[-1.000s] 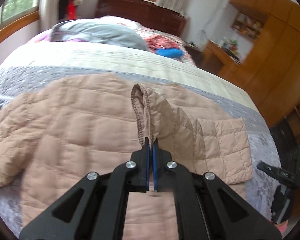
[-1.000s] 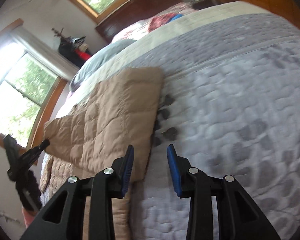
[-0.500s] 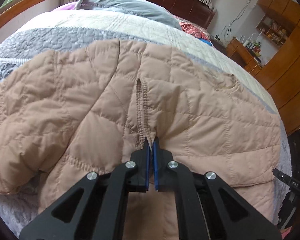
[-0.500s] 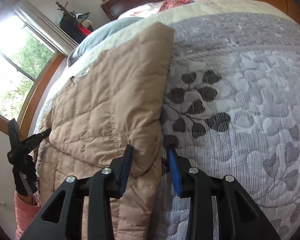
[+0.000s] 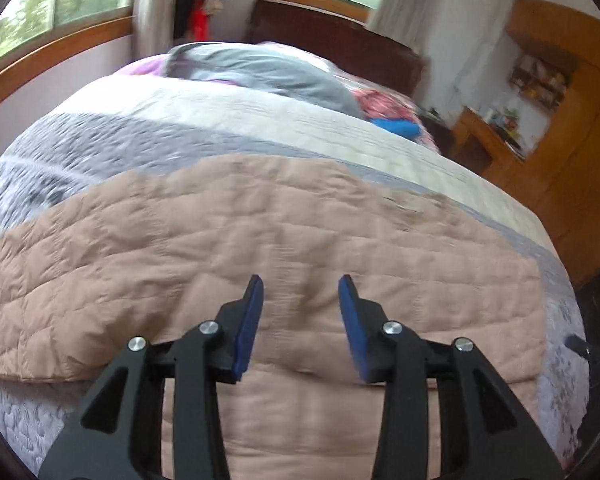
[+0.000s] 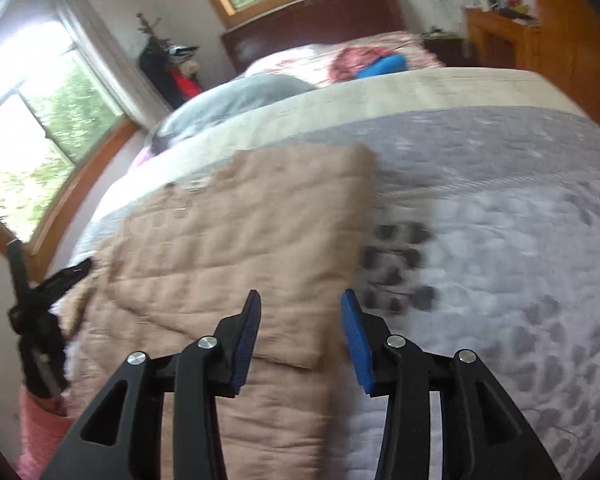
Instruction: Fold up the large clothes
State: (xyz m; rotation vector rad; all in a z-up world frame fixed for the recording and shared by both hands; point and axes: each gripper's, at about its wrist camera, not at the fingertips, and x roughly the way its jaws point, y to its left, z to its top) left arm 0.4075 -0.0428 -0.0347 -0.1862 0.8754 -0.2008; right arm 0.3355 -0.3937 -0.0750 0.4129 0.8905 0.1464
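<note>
A tan quilted jacket lies flat across the grey patterned bedspread. My left gripper hovers over its near middle with jaws opening and nothing between the blue pads. In the right wrist view the jacket has a folded edge running down its right side. My right gripper hangs above the near corner of that fold, jaws opening, pads apart from the cloth. The left gripper appears at the far left of that view, held by a hand in a pink sleeve.
A grey pillow and red and blue items lie near the dark headboard. Wooden cabinets stand right of the bed. Windows line the left wall. The bedspread stretches right of the jacket.
The left gripper let go of the jacket's seam and its jaws spread; the cloth now lies flat. The right gripper rose off the folded edge and widened slightly.
</note>
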